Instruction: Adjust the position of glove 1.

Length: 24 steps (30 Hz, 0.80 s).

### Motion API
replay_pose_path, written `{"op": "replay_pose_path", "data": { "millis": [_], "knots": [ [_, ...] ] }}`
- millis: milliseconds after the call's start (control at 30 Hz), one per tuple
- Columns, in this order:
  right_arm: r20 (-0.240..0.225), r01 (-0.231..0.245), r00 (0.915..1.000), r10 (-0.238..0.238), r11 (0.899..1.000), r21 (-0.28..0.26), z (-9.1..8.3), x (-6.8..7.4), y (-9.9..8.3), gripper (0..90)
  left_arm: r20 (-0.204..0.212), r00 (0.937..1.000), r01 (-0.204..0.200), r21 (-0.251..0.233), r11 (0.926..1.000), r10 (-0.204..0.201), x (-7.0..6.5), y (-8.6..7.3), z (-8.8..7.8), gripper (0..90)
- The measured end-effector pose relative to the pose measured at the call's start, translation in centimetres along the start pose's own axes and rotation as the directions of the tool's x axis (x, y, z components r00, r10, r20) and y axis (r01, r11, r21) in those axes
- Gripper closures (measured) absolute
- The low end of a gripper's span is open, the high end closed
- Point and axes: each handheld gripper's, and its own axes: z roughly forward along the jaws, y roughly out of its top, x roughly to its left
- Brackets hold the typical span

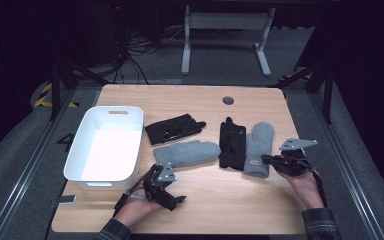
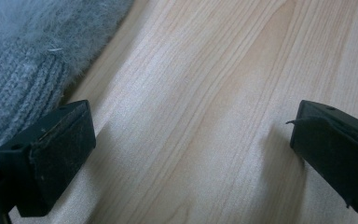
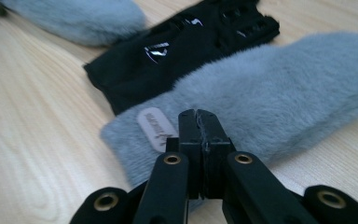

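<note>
Grey fluffy mitten (image 1: 258,149) lies on the right part of the wooden table (image 1: 220,200), its cuff toward the near edge and its rounded tip pointing far. A pale oval label (image 3: 156,129) sits on it near the cuff. Along its left side, touching it, lies a black glove (image 1: 232,144); the right gripper view shows the mitten's edge overlapping that glove. Further left a second grey mitten (image 1: 187,153) lies crosswise, its cuff to the left, and just beyond it rests a second black glove (image 1: 174,128). A white plastic bin (image 1: 107,147) with a handle slot stands at the left of the table. A round grommet (image 1: 228,100) is set in the far part of the tabletop.

The right gripper (image 1: 267,160), held in the person's right hand (image 1: 306,187), points left at the near end of the first mitten; its jaws are pressed together just over the cuff, beside the label, with no fabric visibly between them.

The left gripper (image 1: 179,199), in the left hand (image 1: 136,206), rests near the table's near edge, below the crosswise mitten. Its jaws stand wide apart over bare wood, and the ribbed cuff (image 2: 23,88) of that mitten lies just beside one jaw.
</note>
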Motion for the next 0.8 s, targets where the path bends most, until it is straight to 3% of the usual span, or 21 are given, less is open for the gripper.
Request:
{"op": "replay_pose_path", "data": {
  "millis": [167, 467, 800],
  "knots": [
    [0.006, 0.007, 0.9999, -0.008, 0.999, 0.052, 1.4, -0.1, -0.5, 90.0, 0.0, 1.0, -0.001, 0.002, 1.0, 0.001, 0.0, 0.0, 0.0, 0.4],
    [-0.009, 0.012, 0.9999, -0.011, 0.997, 0.073, 1.0, 0.5, -0.8, 90.0, -0.001, 1.0, 0.001, 0.002, 1.0, -0.001, 0.0, 0.0, 0.0, 0.4],
    [-0.043, 0.018, 0.999, -0.015, 0.997, 0.074, -0.3, 2.2, -2.0, 90.0, -0.003, 1.0, 0.001, -0.001, 1.0, -0.001, 0.0, 0.0, 0.0, 0.5]
  ]
}}
